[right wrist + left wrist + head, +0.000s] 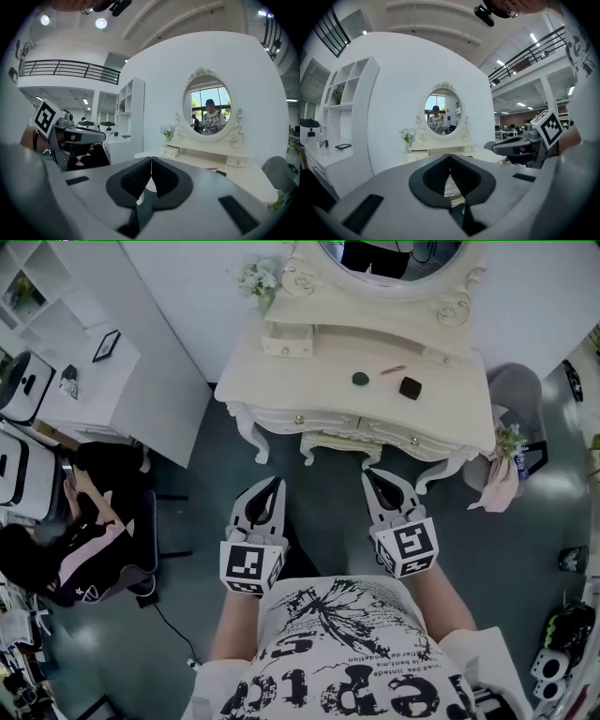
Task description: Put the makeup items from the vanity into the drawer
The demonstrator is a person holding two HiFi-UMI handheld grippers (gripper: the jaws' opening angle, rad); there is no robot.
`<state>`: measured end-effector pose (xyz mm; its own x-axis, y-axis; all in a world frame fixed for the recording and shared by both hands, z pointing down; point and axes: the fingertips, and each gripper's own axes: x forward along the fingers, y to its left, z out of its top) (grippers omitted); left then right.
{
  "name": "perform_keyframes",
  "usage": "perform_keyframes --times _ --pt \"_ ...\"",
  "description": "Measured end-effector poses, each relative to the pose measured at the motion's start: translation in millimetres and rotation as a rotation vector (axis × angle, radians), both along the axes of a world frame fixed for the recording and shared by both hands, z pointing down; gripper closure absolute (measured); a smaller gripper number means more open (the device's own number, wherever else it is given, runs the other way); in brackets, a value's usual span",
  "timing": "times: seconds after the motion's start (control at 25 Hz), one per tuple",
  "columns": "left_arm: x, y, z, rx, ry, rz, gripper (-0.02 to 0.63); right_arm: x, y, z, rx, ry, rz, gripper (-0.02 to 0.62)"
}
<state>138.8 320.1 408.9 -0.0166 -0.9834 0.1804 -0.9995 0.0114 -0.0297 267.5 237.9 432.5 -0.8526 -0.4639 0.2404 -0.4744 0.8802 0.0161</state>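
Observation:
A cream vanity (281, 381) with an oval mirror stands ahead of me. On its top lie a round dark green item (361, 378), a thin pink stick (393, 369) and a black square compact (410, 387). Its front drawers (300, 419) are closed. My left gripper (273, 483) and right gripper (372, 475) hover side by side above the floor, short of the vanity, both shut and empty. In the left gripper view the jaws (450, 156) meet with the vanity (436, 151) beyond. From the right gripper (151, 159) I see the compact (221, 173) on the vanity top.
A white shelf unit (103, 381) stands to the left of the vanity. A grey chair (520, 390) and a pink cloth with flowers (504, 474) are on the right. A person (56, 549) sits at far left. A small vase of flowers (258, 277) is on the vanity's back left.

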Motion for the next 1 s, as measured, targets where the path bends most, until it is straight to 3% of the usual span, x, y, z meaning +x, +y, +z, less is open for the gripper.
perform_keyframes --times 0.32,0.64,0.8,1.0 --pt "-117.1 -100.7 -4.2 -0.01 0.03 0.093 0.586 -101.2 -86.4 -1.4 -0.027 0.03 0.113 0.577" --pt "-233.3 -210.1 -16.5 -0.025 0.033 0.231 0.586 -194.2 -186.1 -3.5 -0.063 0.042 0.294 0.577" --pt "-272.9 -254.4 -15.2 -0.036 0.031 0.287 0.586 -223.2 -222.1 -2.5 -0.072 0.047 0.37 0.577" --pt "-293.9 -292.9 -10.8 -0.049 0.056 0.347 0.586 -233.5 -259.7 6.9 -0.105 0.077 0.448 0.577"
